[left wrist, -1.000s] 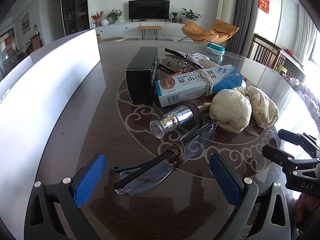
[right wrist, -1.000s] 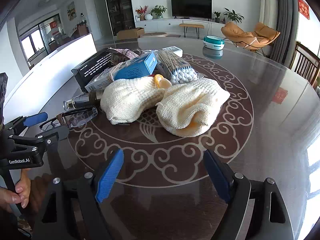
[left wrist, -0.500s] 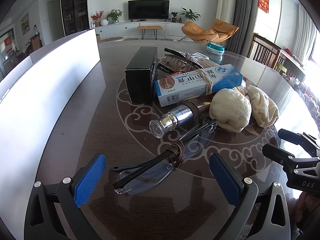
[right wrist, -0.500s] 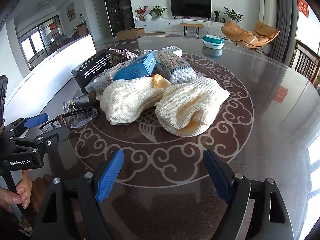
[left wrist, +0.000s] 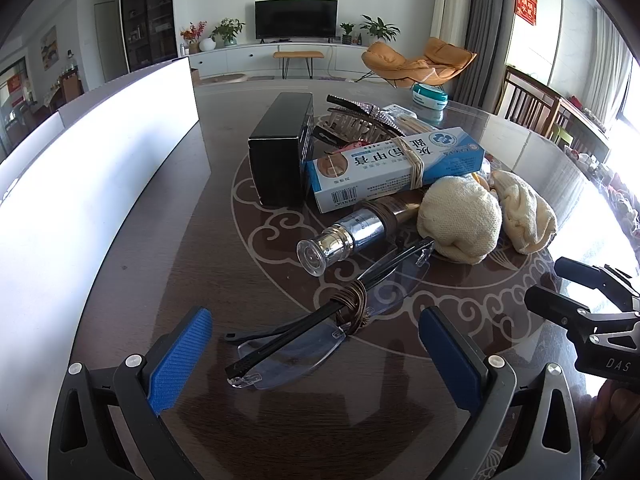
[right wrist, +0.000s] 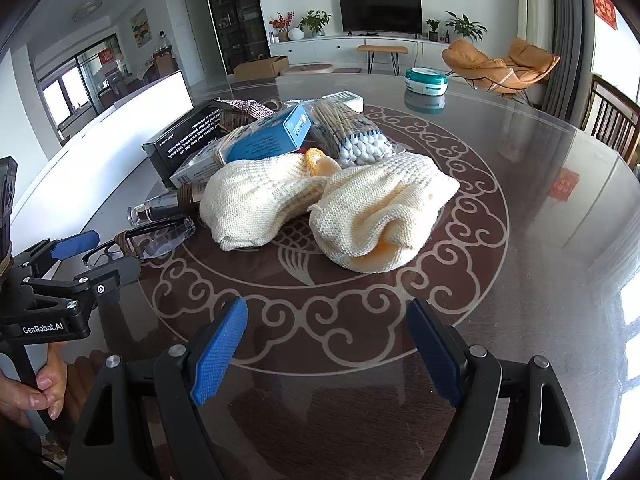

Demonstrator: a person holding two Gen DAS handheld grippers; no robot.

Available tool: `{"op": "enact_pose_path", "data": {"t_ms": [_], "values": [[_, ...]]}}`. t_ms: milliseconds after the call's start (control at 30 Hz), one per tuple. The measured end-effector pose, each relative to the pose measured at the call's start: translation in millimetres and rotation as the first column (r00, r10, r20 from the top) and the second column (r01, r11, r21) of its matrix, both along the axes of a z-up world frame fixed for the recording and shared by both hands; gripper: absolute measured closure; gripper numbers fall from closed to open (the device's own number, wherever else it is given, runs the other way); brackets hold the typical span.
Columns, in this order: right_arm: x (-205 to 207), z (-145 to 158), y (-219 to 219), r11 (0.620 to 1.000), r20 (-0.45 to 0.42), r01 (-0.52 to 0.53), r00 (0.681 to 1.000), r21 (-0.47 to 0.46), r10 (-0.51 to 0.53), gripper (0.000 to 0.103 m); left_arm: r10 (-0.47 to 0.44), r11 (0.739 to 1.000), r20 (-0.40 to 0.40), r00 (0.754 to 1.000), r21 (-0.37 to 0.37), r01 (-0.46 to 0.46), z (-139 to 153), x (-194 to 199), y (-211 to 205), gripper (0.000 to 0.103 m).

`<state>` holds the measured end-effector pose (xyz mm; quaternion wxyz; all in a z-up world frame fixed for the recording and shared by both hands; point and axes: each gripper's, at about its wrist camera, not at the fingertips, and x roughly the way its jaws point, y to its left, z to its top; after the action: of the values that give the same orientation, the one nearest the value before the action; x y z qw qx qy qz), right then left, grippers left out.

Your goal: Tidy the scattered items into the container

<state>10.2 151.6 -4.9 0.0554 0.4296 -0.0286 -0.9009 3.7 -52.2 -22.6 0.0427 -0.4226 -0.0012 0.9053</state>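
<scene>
A pile of items lies on the round table. Folded glasses [left wrist: 320, 328] tied with a brown cord lie nearest my left gripper [left wrist: 316, 356], which is open and empty just short of them. Behind them are a silver-capped bottle [left wrist: 344, 236], a blue and white box [left wrist: 396, 164], a black box [left wrist: 280, 148], a hair clip [left wrist: 360, 120] and two cream knit gloves [left wrist: 460, 220]. My right gripper [right wrist: 326, 348] is open and empty, a short way in front of the gloves [right wrist: 380, 208]. A white container [left wrist: 80, 184] stands along the left.
A bag of cotton swabs [right wrist: 352, 136] lies behind the gloves. A teal and white round tin [right wrist: 426, 80] stands at the far side of the glass-topped table [right wrist: 540, 240]. Wooden chairs [left wrist: 532, 108] stand at the right.
My left gripper has edged slightly forward; my right gripper has crept a little nearer the gloves. Nothing was picked up.
</scene>
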Motion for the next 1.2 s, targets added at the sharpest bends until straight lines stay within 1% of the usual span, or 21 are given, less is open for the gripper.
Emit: {"op": "enact_pose_path", "data": {"t_ms": [167, 233, 300, 333, 433, 467, 600, 633, 700, 833, 967, 1033, 1133, 1200], "values": [[0, -1, 2, 1.0, 0.002, -0.001, 1.0, -0.023, 0.001, 0.02, -0.009, 1.0, 0.012, 1.0, 0.006, 0.009, -1, -1, -1, 0.0], [-1, -1, 2, 1.0, 0.004, -0.001, 1.0, -0.026, 0.002, 0.02, -0.045, 0.998, 0.046, 0.998, 0.034, 0.044, -3, -4, -5, 0.0], [-1, -1, 2, 1.0, 0.005, -0.002, 1.0, -0.022, 0.002, 0.02, -0.103, 0.993, 0.074, 0.992, 0.059, 0.099, -5, -5, -9, 0.0], [-1, -2, 1, 1.0, 0.004, -0.002, 1.0, -0.02, 0.002, 0.02, -0.129, 0.991, 0.077, 0.989, 0.049, 0.125, -5, -5, -12, 0.0], [-1, -2, 1, 1.0, 0.004, -0.005, 1.0, -0.016, 0.005, 0.02, -0.176, 0.984, 0.074, 0.982, -0.014, 0.177, -1, -5, -17, 0.0], [-1, -2, 1, 1.0, 0.004, -0.004, 1.0, -0.016, 0.004, 0.02, -0.186, 0.982, 0.079, 0.979, -0.016, 0.188, 0, -6, -19, 0.0], [-1, -2, 3, 1.0, 0.004, -0.001, 1.0, -0.031, 0.001, 0.02, -0.225, 0.974, 0.129, 0.966, 0.021, 0.224, -2, -16, -22, 0.0], [-2, -2, 4, 0.999, 0.005, -0.002, 1.0, -0.034, 0.002, 0.02, -0.233, 0.972, 0.139, 0.962, 0.013, 0.234, -5, -18, -20, 0.0], [-2, -2, 3, 0.999, 0.005, -0.003, 1.0, -0.035, 0.003, 0.02, -0.26, 0.963, 0.136, 0.956, -0.043, 0.268, -7, -18, -10, 0.0], [-1, -2, 3, 0.999, 0.003, -0.002, 1.0, -0.033, 0.002, 0.02, -0.335, 0.937, 0.146, 0.931, -0.048, 0.345, -4, -25, 5, 0.0], [-1, -2, 4, 0.999, 0.003, 0.0, 1.0, -0.035, 0.0, 0.02, -0.376, 0.921, 0.147, 0.915, -0.049, 0.387, -4, -35, 15, 0.0], [-1, -1, 4, 0.999, 0.002, 0.004, 1.0, -0.037, -0.003, 0.02, -0.389, 0.916, 0.14, 0.91, -0.048, 0.399, -3, -36, 15, 0.0], [0, -1, 6, 0.999, -0.001, 0.009, 1.0, -0.043, -0.009, 0.02, -0.394, 0.915, 0.116, 0.912, -0.047, 0.401, -4, -34, 17, 0.0], [0, 0, 6, 0.999, -0.003, 0.011, 1.0, -0.049, -0.011, 0.02, -0.394, 0.915, 0.114, 0.912, -0.048, 0.401, -4, -35, 18, 0.0]]}}
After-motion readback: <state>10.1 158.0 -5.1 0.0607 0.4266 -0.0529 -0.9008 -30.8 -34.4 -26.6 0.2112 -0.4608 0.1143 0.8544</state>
